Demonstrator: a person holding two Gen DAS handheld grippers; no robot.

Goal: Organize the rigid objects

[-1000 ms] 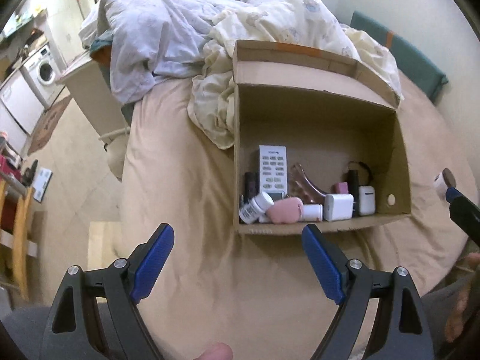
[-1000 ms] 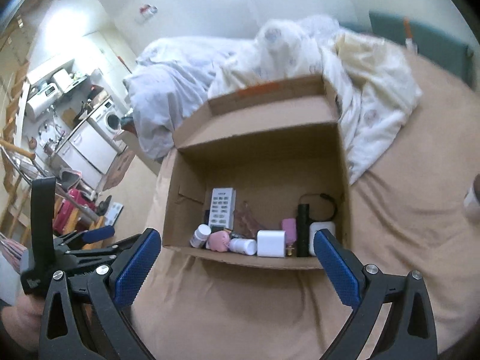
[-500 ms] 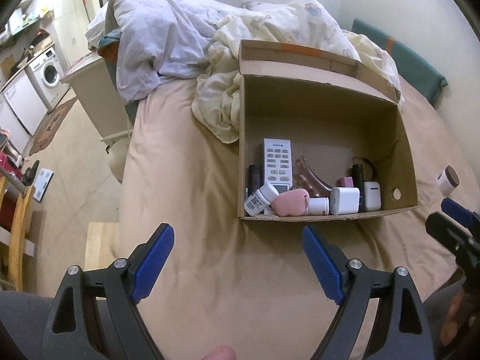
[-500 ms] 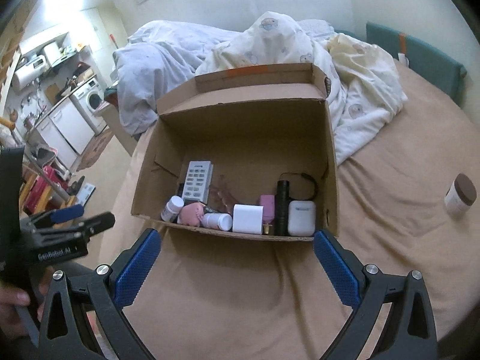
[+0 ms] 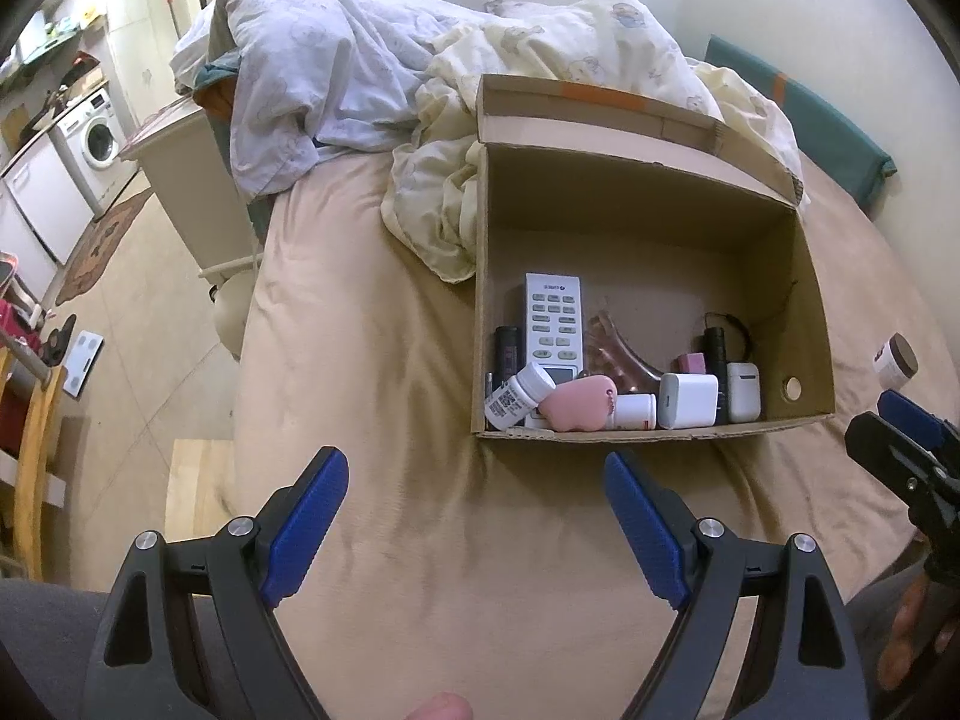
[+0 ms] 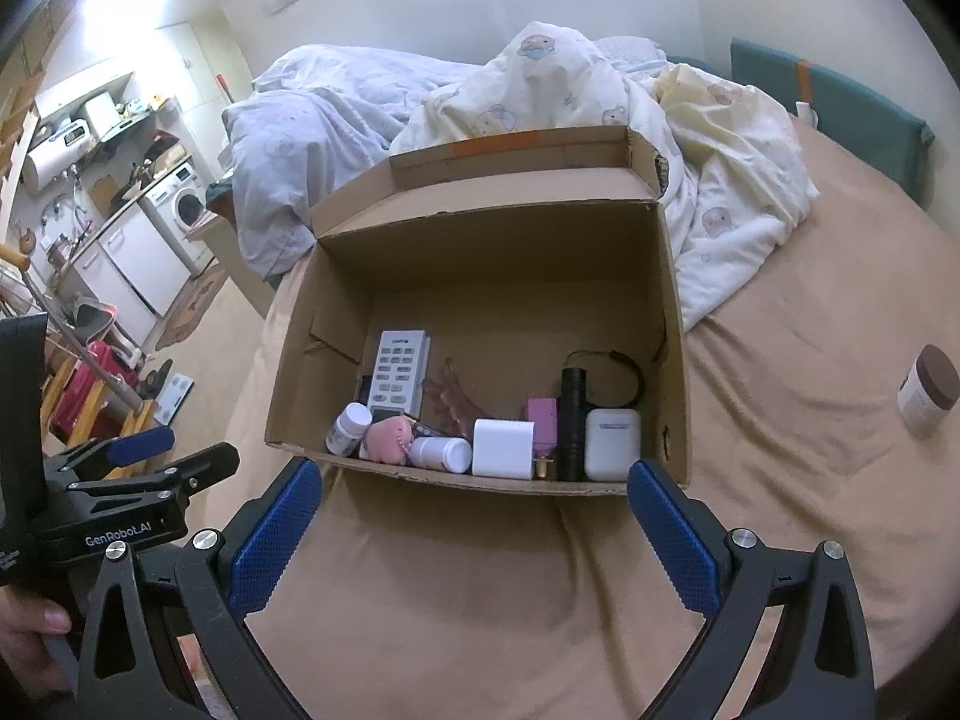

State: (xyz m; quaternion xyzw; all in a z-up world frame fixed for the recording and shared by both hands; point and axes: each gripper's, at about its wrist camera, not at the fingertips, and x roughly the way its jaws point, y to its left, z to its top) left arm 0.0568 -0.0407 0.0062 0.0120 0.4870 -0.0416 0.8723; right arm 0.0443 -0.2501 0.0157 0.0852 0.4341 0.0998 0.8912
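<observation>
A bed covered by a tan sheet fills both views, with rumpled bedding heaped at the top of the frame and a washing machine at the far left. A cardboard box sits open at the centre of the sheet, and along its near wall lie a white remote, a pill bottle, a pink toy, a white charger, a black torch and a white earbud case. A brown-lidded jar stands alone on the sheet at the right edge, well apart from the box. My left claw hangs released and empty at the bottom of its frame, and my right claw likewise spreads wide with nothing between its blue pads, just before the box's near edge.
</observation>
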